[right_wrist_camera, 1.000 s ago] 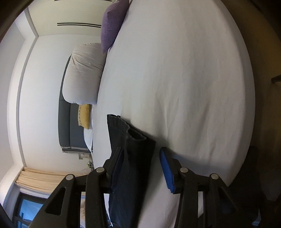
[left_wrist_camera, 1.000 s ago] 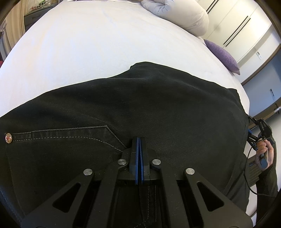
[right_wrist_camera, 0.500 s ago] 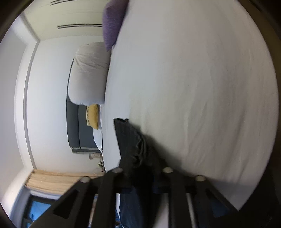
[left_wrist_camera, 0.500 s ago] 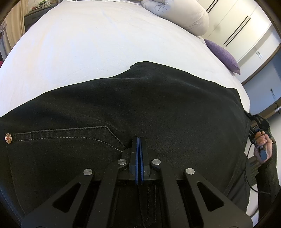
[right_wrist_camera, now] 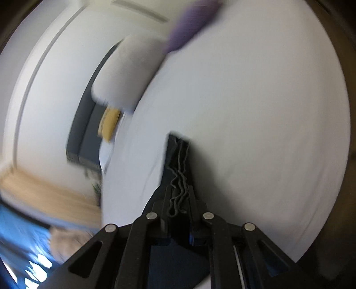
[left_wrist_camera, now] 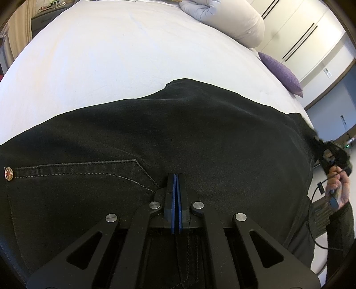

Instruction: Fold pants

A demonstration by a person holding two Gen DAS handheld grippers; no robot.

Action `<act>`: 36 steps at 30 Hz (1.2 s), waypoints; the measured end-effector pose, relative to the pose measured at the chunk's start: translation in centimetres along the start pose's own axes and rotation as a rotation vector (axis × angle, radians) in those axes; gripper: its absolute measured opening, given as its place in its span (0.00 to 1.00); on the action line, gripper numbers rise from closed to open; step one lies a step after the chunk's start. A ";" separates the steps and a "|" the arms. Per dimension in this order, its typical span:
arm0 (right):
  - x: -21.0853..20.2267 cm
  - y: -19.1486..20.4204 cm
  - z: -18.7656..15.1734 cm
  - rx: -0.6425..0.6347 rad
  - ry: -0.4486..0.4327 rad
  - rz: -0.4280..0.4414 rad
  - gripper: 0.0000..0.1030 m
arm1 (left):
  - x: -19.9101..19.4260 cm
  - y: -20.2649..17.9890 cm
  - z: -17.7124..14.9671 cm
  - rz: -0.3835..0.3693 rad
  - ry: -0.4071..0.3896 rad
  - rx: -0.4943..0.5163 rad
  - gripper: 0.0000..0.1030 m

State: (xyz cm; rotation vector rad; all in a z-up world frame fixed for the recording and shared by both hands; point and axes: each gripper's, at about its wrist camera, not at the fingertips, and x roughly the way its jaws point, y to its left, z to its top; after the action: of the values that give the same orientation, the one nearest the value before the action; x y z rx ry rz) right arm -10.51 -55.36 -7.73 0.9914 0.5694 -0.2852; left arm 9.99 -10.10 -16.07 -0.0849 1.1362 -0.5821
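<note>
Black denim pants [left_wrist_camera: 178, 137] lie spread across the white bed [left_wrist_camera: 111, 55], pocket seam and a copper rivet [left_wrist_camera: 8, 173] at the left. My left gripper [left_wrist_camera: 176, 177] is shut, its blue pads pressed together on the fabric near the pocket corner. My right gripper [right_wrist_camera: 179, 200] is shut on the bunched hem end of the pants [right_wrist_camera: 178, 160], lifted off the bed. The right gripper and the hand holding it also show at the far right of the left wrist view [left_wrist_camera: 331, 160], at the pants' end.
A rolled white duvet [left_wrist_camera: 231, 20] and a purple pillow [left_wrist_camera: 280, 73] lie at the head of the bed. The same duvet [right_wrist_camera: 129, 73], the purple pillow [right_wrist_camera: 189, 26] and a yellow cushion [right_wrist_camera: 109, 124] show blurred in the right wrist view. Wardrobe doors [left_wrist_camera: 311, 40] stand behind.
My right gripper closed from open onto the pants' hem end, then swung and lifted it; its view is now blurred. The left gripper stayed shut in place.
</note>
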 end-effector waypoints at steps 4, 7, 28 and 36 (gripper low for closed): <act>1.3 8.2 -4.4 -0.333 0.068 -0.088 0.11 | -0.1 0.1 -0.1 -0.004 -0.005 -0.004 0.02; 3.7 13.1 -9.8 -0.586 0.149 -0.171 0.11 | -0.2 0.2 -0.2 -0.006 -0.009 -0.012 0.02; 5.4 23.8 -27.4 -1.349 0.016 -0.384 0.12 | -0.5 -2.6 -0.5 -0.489 0.092 -0.320 0.87; 5.1 24.6 -31.5 -1.434 0.035 -0.322 0.12 | 1.1 -1.7 0.3 -0.593 0.134 -0.432 0.87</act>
State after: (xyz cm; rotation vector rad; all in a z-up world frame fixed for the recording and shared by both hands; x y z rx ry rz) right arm -4.80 -15.46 -6.49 -0.4848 0.7646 -0.0801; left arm 9.90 -12.10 -16.23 -0.7839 1.3586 -0.8627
